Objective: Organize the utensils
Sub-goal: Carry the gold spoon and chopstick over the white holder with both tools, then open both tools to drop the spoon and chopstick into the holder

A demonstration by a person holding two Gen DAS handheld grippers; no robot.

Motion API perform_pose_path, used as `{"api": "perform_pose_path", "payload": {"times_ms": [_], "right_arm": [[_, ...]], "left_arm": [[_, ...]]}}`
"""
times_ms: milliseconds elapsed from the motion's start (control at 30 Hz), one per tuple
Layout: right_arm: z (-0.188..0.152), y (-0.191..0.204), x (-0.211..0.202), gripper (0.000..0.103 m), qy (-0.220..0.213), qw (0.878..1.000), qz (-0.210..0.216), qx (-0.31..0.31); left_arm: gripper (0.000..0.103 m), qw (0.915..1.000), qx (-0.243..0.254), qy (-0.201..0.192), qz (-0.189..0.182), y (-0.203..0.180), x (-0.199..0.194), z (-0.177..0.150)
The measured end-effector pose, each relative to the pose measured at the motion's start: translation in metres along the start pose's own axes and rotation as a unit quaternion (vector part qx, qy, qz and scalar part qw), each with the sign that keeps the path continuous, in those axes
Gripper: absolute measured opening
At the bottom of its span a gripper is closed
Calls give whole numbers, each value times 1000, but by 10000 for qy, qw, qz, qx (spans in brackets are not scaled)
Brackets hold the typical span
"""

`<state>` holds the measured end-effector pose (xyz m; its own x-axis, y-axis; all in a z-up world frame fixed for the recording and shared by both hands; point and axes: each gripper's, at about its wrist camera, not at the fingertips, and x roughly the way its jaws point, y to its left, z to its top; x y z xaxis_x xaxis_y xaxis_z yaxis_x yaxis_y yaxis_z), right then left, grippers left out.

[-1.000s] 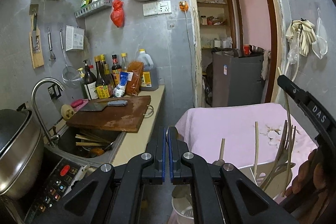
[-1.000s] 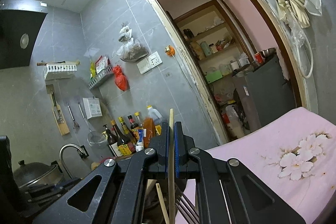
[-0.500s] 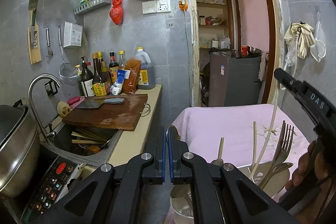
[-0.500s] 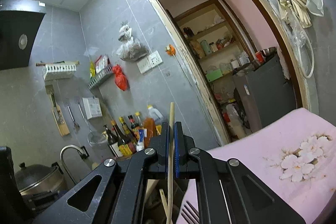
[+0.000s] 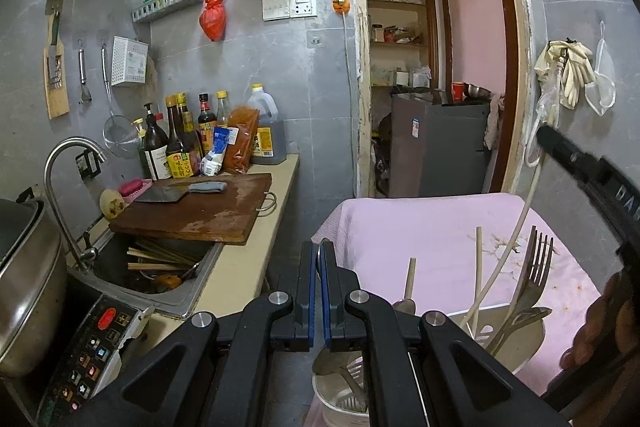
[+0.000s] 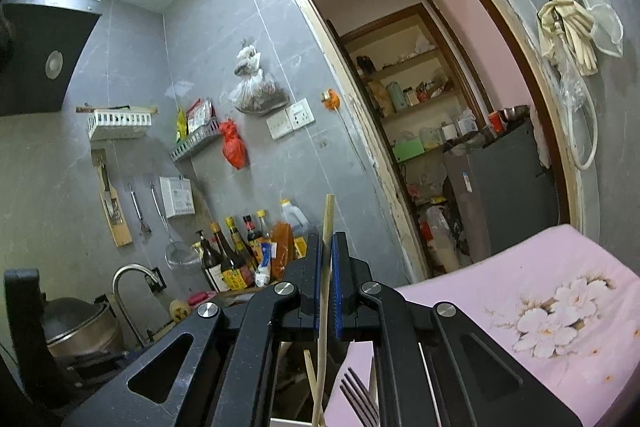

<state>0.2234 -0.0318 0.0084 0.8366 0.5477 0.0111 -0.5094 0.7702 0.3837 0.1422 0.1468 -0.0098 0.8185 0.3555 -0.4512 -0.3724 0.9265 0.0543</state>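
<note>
My right gripper (image 6: 327,251) is shut on a pale wooden chopstick (image 6: 325,291) that stands upright between its blue pads. In the left wrist view this chopstick (image 5: 516,235) slants from my right gripper (image 5: 546,141) down into a white slotted utensil holder (image 5: 516,339) on the pink cloth. In the holder stand a fork (image 5: 536,267), another chopstick (image 5: 478,259) and a spoon handle (image 5: 411,279). The fork's tines (image 6: 356,395) show under the right gripper. My left gripper (image 5: 319,255) is shut just left of the holder, with only a thin pale edge between its tips.
A pink flowered cloth (image 5: 420,227) covers the table on the right. On the left are a sink (image 5: 160,267) with chopsticks, a cutting board (image 5: 208,215) with a cleaver, bottles (image 5: 188,143), a pot (image 5: 24,287) and a cooker panel (image 5: 92,347). A hand (image 5: 596,327) grips the right tool.
The held chopstick has tilted, its lower end swinging left inside the holder. The right gripper has edged upward in the left wrist view. The left gripper has stayed put and shut.
</note>
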Motion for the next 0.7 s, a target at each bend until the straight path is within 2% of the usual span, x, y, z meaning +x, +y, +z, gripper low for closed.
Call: {"api": "perform_pose_path", "payload": {"times_ms": [300,533,700], "right_arm": [[22,0,-14,5,-129,9998,114,-115],[7,-5,-13,5,232,9997,33,6],[2,-5,-14,5,420,9991,4,-67]], "left_arm": [[3,10000,-5,-1,-12,-1,0,0],[3,10000,-3,60,-56,-3,1,1],[5,9990,-236,165,-339,3,1,1]]}}
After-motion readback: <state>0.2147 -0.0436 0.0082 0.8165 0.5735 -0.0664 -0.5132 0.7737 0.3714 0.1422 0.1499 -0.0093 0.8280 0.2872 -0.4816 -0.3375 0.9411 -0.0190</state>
